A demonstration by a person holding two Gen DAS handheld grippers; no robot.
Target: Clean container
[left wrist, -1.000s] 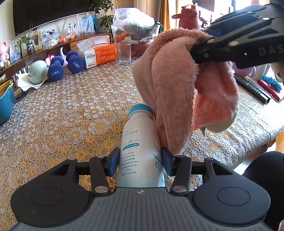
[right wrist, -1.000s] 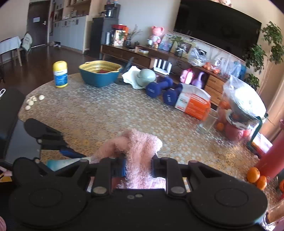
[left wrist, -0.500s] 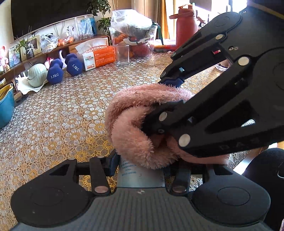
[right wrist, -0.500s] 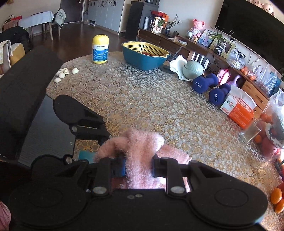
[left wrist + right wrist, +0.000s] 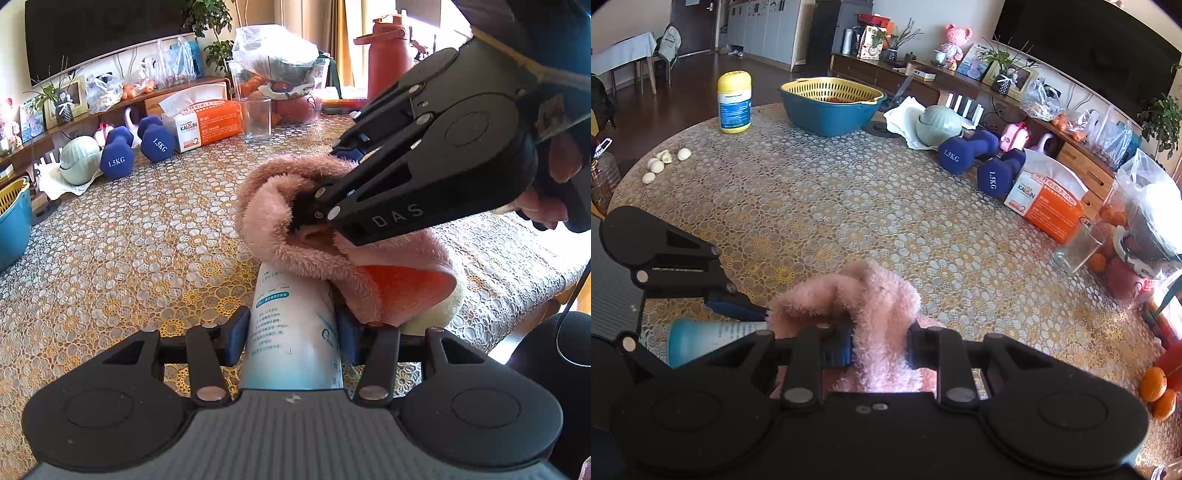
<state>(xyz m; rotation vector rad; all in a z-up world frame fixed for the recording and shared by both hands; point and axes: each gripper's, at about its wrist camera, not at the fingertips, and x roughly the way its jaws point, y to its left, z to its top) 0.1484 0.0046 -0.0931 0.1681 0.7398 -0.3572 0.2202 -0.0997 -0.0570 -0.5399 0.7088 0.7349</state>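
Left gripper (image 5: 291, 328) clamped on white bottle (image 5: 293, 332), label print unreadable, right gripper (image 5: 879, 341), "DAS" on its side, pinching pink cloth (image 5: 875, 306) draped over bottle top, cap hidden

**Both grippers clamped, right crossing over left**

Your left gripper (image 5: 291, 332) pointed forward and level, its blue pads pressed against both sides of the bottle (image 5: 291, 325). Your right gripper (image 5: 879, 345) came in from the upper right at a downward slant — jaws pinched on the pink cloth (image 5: 882, 306), tips just above the left gripper's. Your hand (image 5: 543, 210) gripped its handle.
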